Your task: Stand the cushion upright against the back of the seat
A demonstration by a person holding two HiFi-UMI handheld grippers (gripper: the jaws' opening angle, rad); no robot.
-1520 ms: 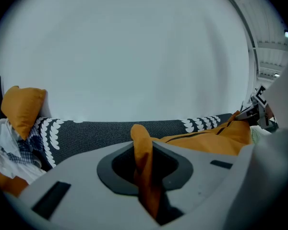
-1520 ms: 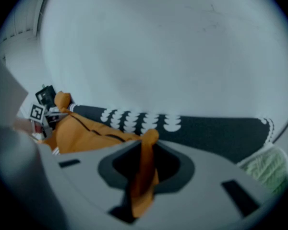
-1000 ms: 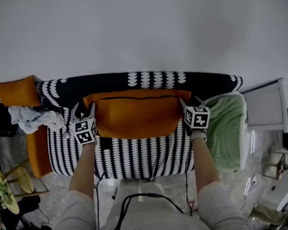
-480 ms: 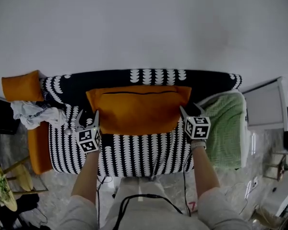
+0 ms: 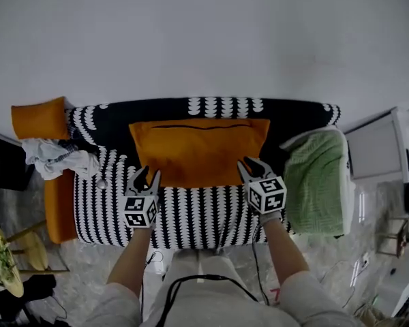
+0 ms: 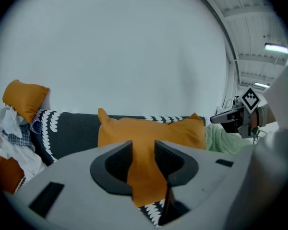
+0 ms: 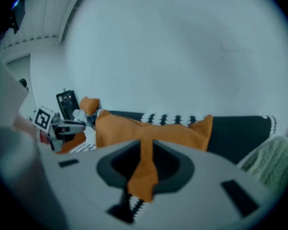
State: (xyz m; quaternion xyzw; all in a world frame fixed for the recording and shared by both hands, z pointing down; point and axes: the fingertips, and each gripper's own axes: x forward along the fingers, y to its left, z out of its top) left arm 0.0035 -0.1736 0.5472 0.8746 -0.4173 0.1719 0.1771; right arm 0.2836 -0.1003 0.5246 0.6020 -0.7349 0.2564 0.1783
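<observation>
White wall [image 5: 204,39] behind; one black-and-white patterned sofa [image 5: 204,216] below it. I counted two orange cushions. The task cushion [image 5: 199,152] was rectangular, with a dark zip line near its top, and stood upright mid-seat against the backrest. A smaller orange cushion [image 5: 37,118] sat at the sofa's left end. One white cloth heap [image 5: 58,159]; one green blanket [image 5: 317,182]. Two claws, left gripper [image 5: 145,176] and right gripper [image 5: 251,165]: both empty, jaws parted though just narrowing. A second before they flanked the cushion's sides; now they sat back by its lower corners.
</observation>
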